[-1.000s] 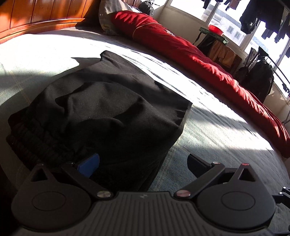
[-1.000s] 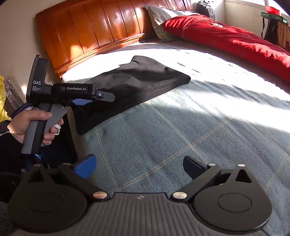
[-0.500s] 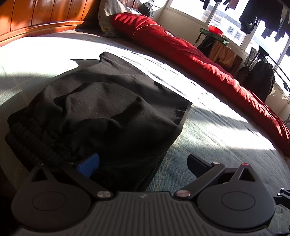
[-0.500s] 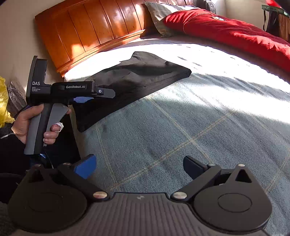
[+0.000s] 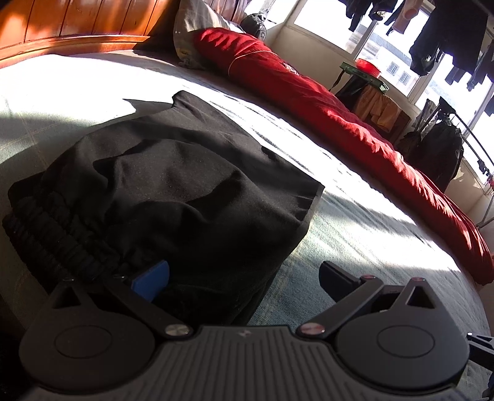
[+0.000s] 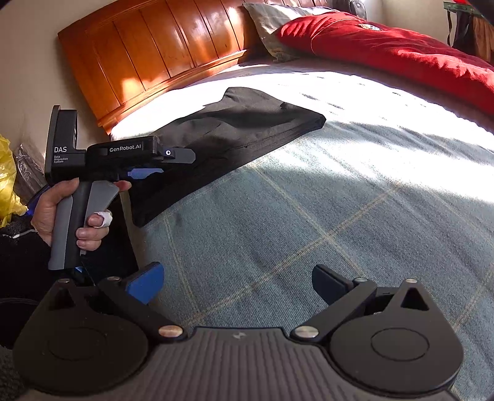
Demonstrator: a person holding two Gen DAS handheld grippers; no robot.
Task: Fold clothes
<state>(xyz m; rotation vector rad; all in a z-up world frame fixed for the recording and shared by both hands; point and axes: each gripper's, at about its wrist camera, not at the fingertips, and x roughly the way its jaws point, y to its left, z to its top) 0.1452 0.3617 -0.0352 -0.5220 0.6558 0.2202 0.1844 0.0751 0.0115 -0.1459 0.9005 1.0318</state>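
Observation:
A pair of black shorts (image 5: 173, 191) lies folded on the bed, its ribbed elastic waistband (image 5: 52, 237) at the near left. My left gripper (image 5: 244, 280) is open just above the shorts' near edge, blue pad over the fabric, holding nothing. In the right wrist view the same shorts (image 6: 234, 135) lie flat near the headboard, and the left gripper (image 6: 173, 162) hovers at their near corner, held by a hand (image 6: 61, 212). My right gripper (image 6: 237, 283) is open over the bare blue-green checked bedsheet (image 6: 308, 222), well apart from the shorts.
A wooden headboard (image 6: 154, 55) runs along the far side with a grey pillow (image 6: 268, 24). A red quilt (image 5: 339, 117) lies along the bed's far edge. Clothes hang at the window (image 5: 432, 37). A yellow bag (image 6: 9, 185) sits off the bed at the left.
Both grippers have drifted slightly; the left one has shifted a little nearer the shorts' edge. The shorts have not moved and both grippers stay open.

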